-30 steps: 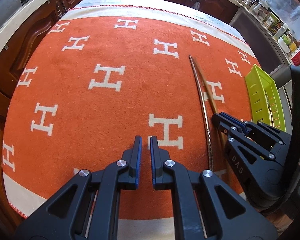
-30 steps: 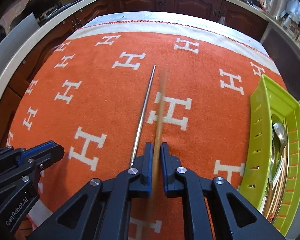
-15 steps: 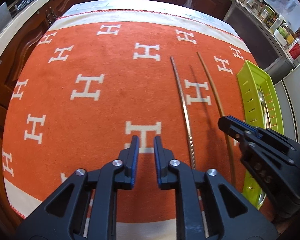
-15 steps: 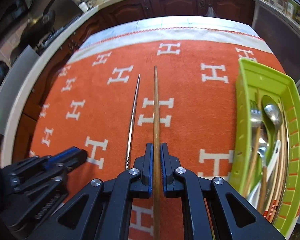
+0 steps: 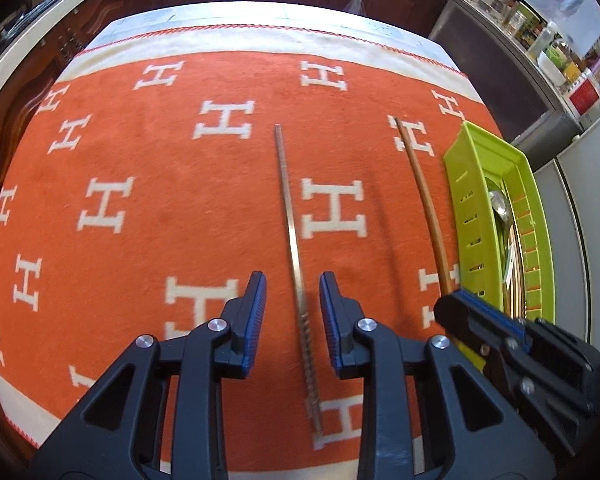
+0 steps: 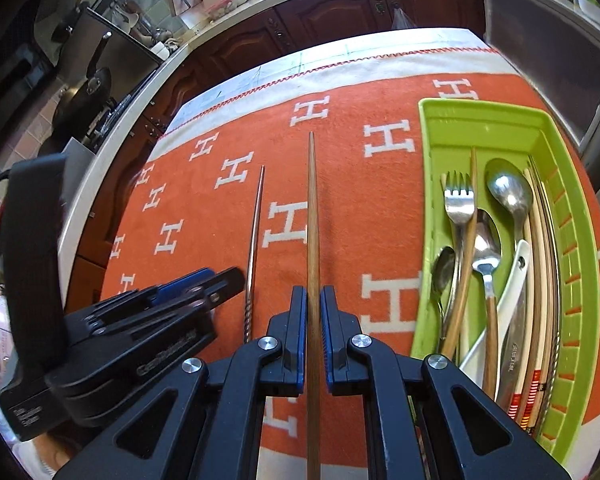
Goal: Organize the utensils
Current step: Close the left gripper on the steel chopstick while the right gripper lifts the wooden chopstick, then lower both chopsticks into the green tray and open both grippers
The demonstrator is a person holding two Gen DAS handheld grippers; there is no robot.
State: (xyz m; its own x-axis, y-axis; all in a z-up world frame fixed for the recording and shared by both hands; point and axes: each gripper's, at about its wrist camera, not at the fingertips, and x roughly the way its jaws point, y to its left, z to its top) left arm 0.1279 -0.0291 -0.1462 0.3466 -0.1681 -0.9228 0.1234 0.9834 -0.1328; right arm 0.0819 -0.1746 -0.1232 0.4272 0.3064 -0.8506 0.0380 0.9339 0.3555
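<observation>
1. The right gripper (image 6: 310, 320) was closed tight on a wooden chopstick (image 6: 311, 216), its blue pads pinching the shaft, which ran straight forward over the orange cloth (image 6: 340, 208). In the left wrist view the stick cast a separate shadow on the cloth, so it looked lifted clear.
2. The left gripper (image 5: 293, 312) had its jaws opening, with a metal chopstick (image 5: 290, 216) lying on the cloth in the gap between them; neither pad touched it.
3. Just right of the held stick sat the green utensil tray (image 6: 432, 208), already holding a fork (image 6: 458, 200), several spoons (image 6: 508, 188) and more chopsticks along its far-side compartment.
4. The step in hand appeared to be carrying the wooden chopstick across to the tray, while the left hand lined up on the metal one.
5. The next move likely called for swinging the wooden stick over the tray's near wall, aligned with the tray's long side, and releasing it low beside the other chopsticks.
6. The left gripper would need to come down and close squarely on the thin metal shaft, which could roll or slip.
</observation>
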